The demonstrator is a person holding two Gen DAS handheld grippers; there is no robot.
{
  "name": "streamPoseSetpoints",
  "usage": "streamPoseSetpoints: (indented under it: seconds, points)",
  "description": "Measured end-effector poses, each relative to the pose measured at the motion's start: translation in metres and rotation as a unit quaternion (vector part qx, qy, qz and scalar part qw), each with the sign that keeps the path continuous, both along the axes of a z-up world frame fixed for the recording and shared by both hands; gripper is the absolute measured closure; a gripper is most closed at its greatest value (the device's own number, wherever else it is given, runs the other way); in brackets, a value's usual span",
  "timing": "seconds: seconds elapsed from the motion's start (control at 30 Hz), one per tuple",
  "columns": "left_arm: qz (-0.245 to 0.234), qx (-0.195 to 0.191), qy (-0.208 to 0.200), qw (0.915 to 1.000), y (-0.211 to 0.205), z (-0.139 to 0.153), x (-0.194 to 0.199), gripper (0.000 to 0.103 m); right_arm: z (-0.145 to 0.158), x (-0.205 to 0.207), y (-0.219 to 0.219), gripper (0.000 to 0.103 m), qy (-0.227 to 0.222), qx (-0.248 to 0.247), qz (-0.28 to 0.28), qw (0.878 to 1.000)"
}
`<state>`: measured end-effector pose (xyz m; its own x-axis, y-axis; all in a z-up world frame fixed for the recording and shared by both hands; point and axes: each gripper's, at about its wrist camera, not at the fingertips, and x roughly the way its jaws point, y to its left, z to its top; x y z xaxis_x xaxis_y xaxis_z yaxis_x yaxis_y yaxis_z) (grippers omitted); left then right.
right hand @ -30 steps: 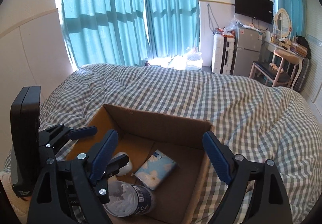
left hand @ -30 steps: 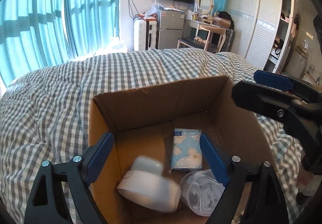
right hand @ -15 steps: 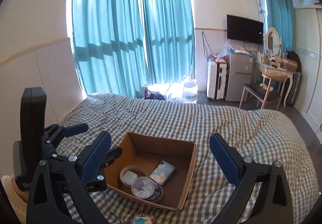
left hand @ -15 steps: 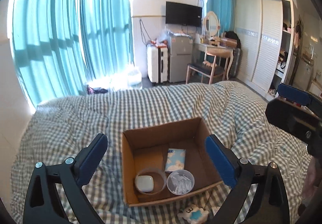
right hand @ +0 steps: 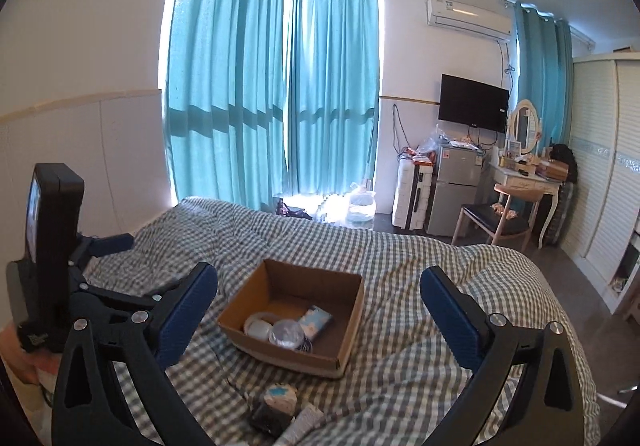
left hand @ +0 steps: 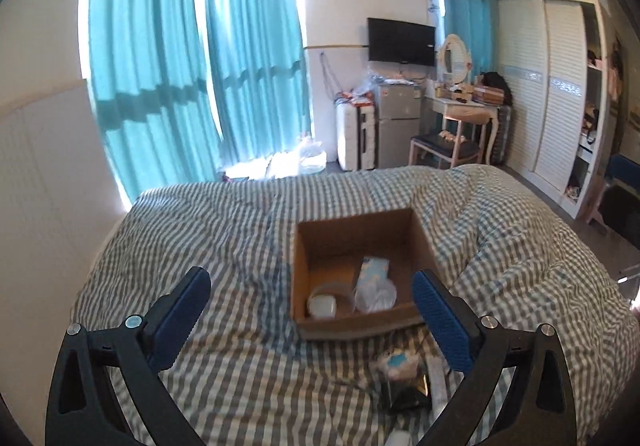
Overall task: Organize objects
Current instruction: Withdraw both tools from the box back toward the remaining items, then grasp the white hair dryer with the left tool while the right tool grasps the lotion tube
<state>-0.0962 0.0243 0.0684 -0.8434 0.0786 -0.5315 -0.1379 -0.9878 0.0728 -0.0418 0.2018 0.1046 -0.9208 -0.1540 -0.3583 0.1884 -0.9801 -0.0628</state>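
Note:
An open cardboard box (left hand: 316,246) (right hand: 344,334) sits on the checked bed. Inside lie a blue-and-white tissue pack (left hand: 374,270) (right hand: 316,322), a white case in a round dish (left hand: 322,306) (right hand: 258,328) and a clear lidded cup (left hand: 376,296) (right hand: 286,334). Near the bed's front lie a small white-and-blue toy (left hand: 398,362) (right hand: 280,396), a dark packet (left hand: 406,394) (right hand: 266,418) and a white tube (right hand: 304,422). My left gripper (left hand: 312,310) is open and empty, high above and short of the box. My right gripper (right hand: 320,306) is open and empty, likewise raised.
The bed (left hand: 224,221) with its grey checked cover fills the lower view. Teal curtains (right hand: 272,93), a small fridge (right hand: 456,185), a white suitcase (right hand: 412,193), a dressing table with chair (right hand: 504,205) and a wardrobe (left hand: 548,85) stand beyond. The left gripper's body (right hand: 52,254) shows at left.
Both grippers have pulled up and back from inside the box. The white case, released by the left gripper, now lies in the dish. The loose items in front came into view.

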Motion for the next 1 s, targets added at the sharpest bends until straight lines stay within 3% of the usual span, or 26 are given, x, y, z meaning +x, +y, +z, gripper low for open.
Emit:
streamPoseSetpoints:
  seconds: [0.2,0.57,0.87,1.0]
  points:
    - [0.035,0.02,-0.029,0.9988,-0.02,-0.053,0.035,0.0,-0.07,0.022,-0.02,0.001,-0.051,0.044,-0.01,0.998]
    - [0.065,0.003,-0.116,0.9912,-0.027,-0.166,0.064,0.0,-0.178,0.014,-0.019,0.001,-0.159,0.034,-0.025,0.986]
    - [-0.001,0.027,-0.139,0.9899,-0.006,-0.182,0.076,0.0,-0.199,0.007,-0.016,0.001,-0.186,0.032,-0.038,0.981]
    - [-0.048,0.03,-0.162,0.9852,0.015,-0.194,0.081,0.011,-0.2,0.006,-0.013,0.001,-0.189,0.027,-0.043,0.981]
